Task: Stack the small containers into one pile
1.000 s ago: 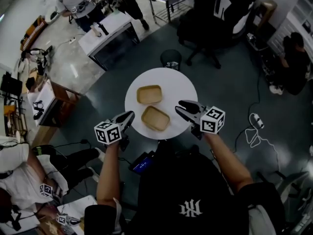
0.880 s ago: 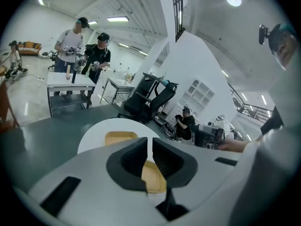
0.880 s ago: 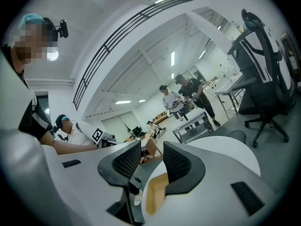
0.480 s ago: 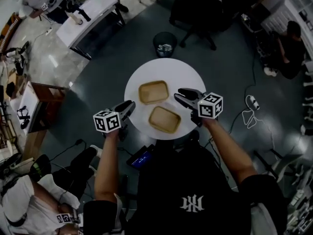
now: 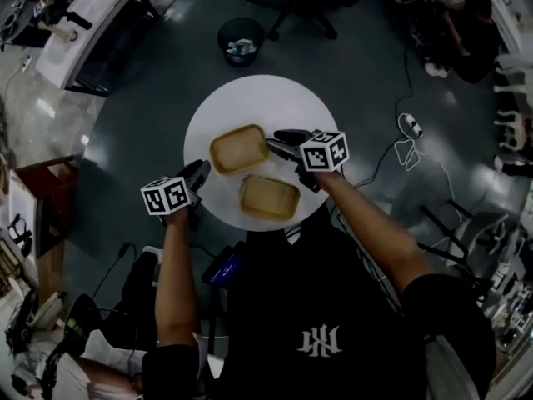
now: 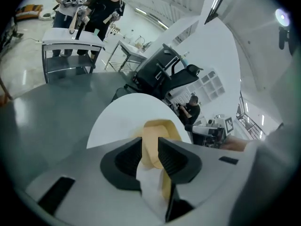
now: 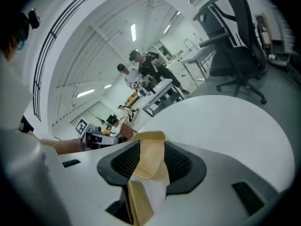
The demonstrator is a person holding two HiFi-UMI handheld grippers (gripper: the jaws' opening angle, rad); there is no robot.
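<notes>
Two shallow tan containers lie side by side on the round white table (image 5: 275, 98): one farther (image 5: 239, 148), one nearer me (image 5: 270, 197). My left gripper (image 5: 200, 169) hovers at the table's left edge. Its jaws have just been opening, and nothing is between them. In the left gripper view a container (image 6: 162, 128) shows through the gap, beyond the left gripper (image 6: 149, 142). My right gripper (image 5: 279, 140) reaches to the farther container's right end. Its jaws have also been opening and stand wide. In the right gripper view tan container (image 7: 149, 145) fills the gap of the right gripper (image 7: 151, 147), and no pad presses on it.
A black bin (image 5: 240, 40) stands on the floor beyond the table, with a long bench (image 5: 92, 23) at upper left. Cables (image 5: 408, 132) trail on the floor to the right. A seated person (image 5: 470, 23) is at upper right. A dark device (image 5: 221, 269) lies by my knees.
Both grippers have dropped toward the table. The right one slid left over the tabletop to the farther container, and the left one came in to the table's left edge.
</notes>
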